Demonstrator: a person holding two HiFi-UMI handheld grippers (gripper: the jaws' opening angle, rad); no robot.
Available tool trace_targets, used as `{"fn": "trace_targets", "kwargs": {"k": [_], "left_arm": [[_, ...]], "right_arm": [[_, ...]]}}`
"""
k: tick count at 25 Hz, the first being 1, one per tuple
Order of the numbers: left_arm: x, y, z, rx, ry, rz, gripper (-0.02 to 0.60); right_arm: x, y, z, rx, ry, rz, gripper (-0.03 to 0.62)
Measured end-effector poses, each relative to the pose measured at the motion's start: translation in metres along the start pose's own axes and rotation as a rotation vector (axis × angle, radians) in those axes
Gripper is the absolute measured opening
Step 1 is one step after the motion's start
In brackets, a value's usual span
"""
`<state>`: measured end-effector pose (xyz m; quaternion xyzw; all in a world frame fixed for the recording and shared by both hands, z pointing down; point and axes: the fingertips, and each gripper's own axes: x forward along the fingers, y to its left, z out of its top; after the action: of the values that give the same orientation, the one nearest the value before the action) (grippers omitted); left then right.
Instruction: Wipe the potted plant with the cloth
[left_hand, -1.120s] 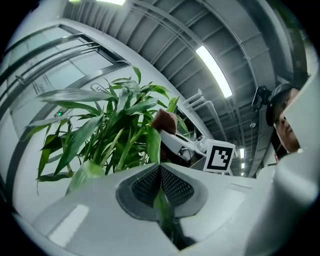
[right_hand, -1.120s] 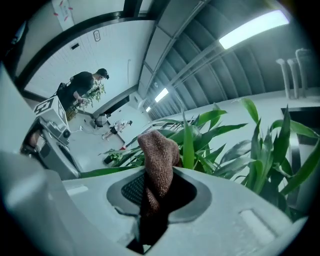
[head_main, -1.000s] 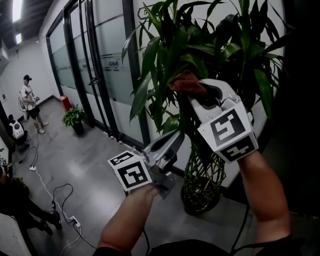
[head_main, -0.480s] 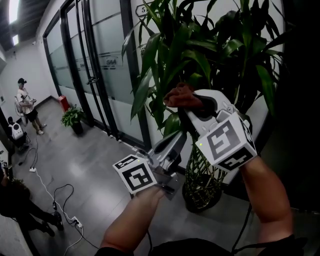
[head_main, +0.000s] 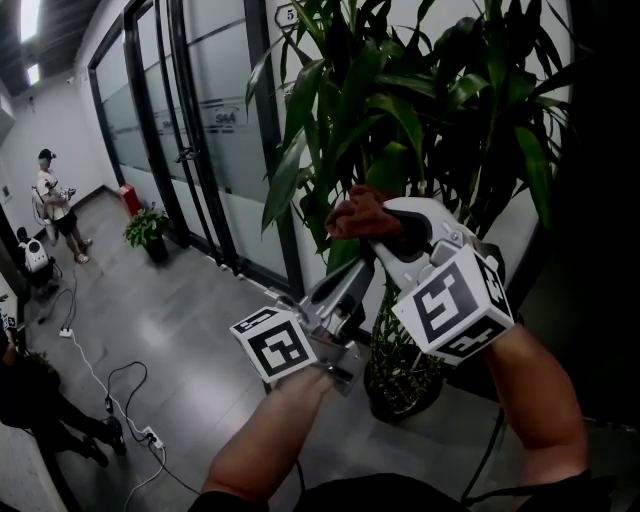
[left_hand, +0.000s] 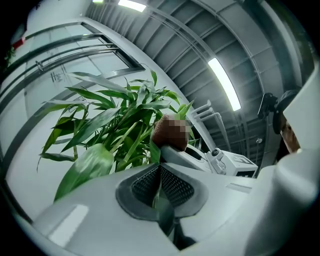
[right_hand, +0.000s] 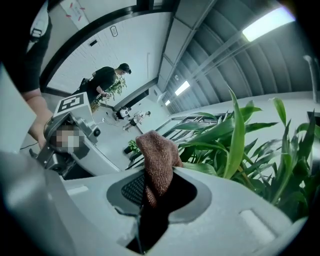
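Two tools sit closed at the plant (head_main: 420, 90): the left tool (head_main: 360, 272) pinches a leaf (left_hand: 155, 152), the right tool (head_main: 388, 218) grips the cloth (head_main: 352, 210).

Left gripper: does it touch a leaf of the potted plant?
Touching. The left gripper view shows the left gripper with its jaws shut on a thin green leaf, and the pads press on it from both sides.

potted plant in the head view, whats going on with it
A person holds a gripper in each hand at the tall potted plant. The left gripper is shut on one leaf. The right gripper is shut on a brown cloth, held up among the leaves just above the left one's tip.
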<state>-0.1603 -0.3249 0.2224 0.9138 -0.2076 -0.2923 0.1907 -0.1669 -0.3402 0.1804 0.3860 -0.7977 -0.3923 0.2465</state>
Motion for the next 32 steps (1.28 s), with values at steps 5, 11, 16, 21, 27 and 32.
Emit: {"fn": "trace_targets", "kwargs": {"k": [5, 11, 16, 21, 27, 32], "left_arm": [[0.000, 0.002, 0.000, 0.010, -0.013, 0.022, 0.015], [0.002, -0.001, 0.000, 0.031, -0.015, 0.026, 0.015], [0.002, -0.001, 0.000, 0.042, -0.015, 0.035, 0.015], [0.002, -0.002, -0.001, 0.063, -0.013, 0.044, 0.015], [0.003, -0.005, 0.000, 0.110, -0.013, 0.068, 0.015], [0.001, -0.012, 0.006, 0.158, -0.033, 0.084, 0.015]], "right_arm": [[-0.006, 0.014, -0.001, -0.002, 0.000, 0.029, 0.078], [-0.015, 0.025, 0.001, 0.010, -0.023, 0.063, 0.078], [-0.023, 0.031, 0.004, 0.041, -0.049, 0.100, 0.078], [-0.029, 0.034, 0.002, 0.055, -0.062, 0.099, 0.078], [-0.042, 0.035, 0.003, 0.069, -0.083, 0.108, 0.078], [-0.057, 0.032, 0.001, 0.079, -0.101, 0.111, 0.078]]}}
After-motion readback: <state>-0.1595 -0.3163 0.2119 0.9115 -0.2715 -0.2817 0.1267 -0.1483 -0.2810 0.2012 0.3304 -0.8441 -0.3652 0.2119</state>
